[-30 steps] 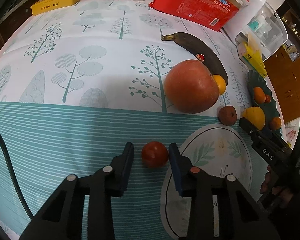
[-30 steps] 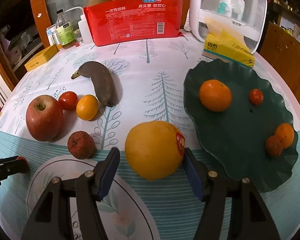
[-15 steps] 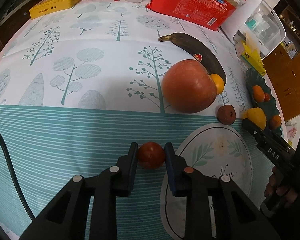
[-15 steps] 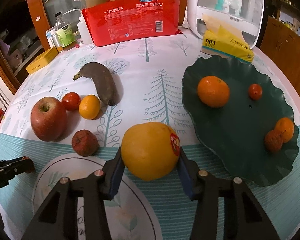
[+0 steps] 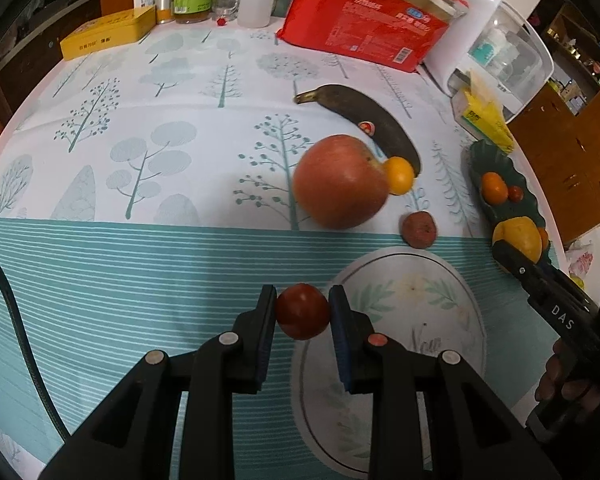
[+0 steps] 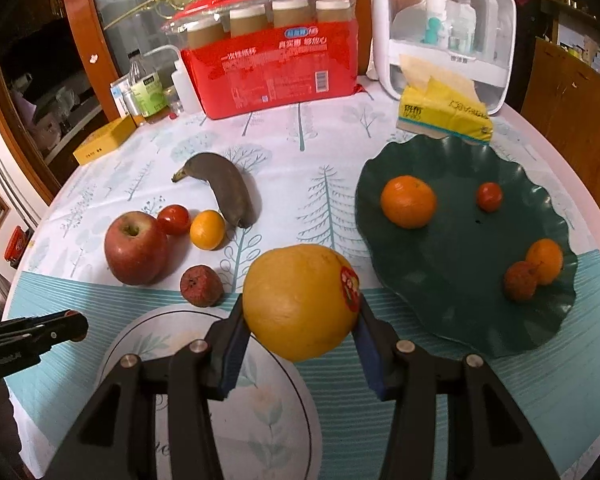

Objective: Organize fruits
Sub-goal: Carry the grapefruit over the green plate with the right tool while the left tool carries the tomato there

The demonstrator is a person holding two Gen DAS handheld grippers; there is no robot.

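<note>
My left gripper [image 5: 302,300] is shut on a small red tomato [image 5: 302,311], held just above the striped tablecloth beside a round placemat [image 5: 412,304]. My right gripper [image 6: 300,314] is shut on a large yellow grapefruit [image 6: 300,302] with a red sticker, left of the dark green leaf-shaped plate [image 6: 452,248]. An orange [image 6: 408,202], a small tomato [image 6: 489,197], a mandarin [image 6: 545,256] and a lychee [image 6: 520,280] lie in the plate. Loose on the cloth are an apple [image 6: 136,254], a tomato [image 6: 174,219], a mandarin [image 6: 207,229], a dark banana [image 6: 228,188] and a lychee [image 6: 201,285].
Along the back of the table stand a red pack of paper cups [image 6: 272,76], a white storage box [image 6: 444,28], a yellow tissue pack [image 6: 444,112], a yellow tin [image 6: 100,144] and bottles [image 6: 144,88]. A person's hand [image 5: 560,380] holds the right gripper.
The left jaws closed onto the small tomato and the right jaws closed onto the grapefruit. Both grippers then rose a little with their fruit.
</note>
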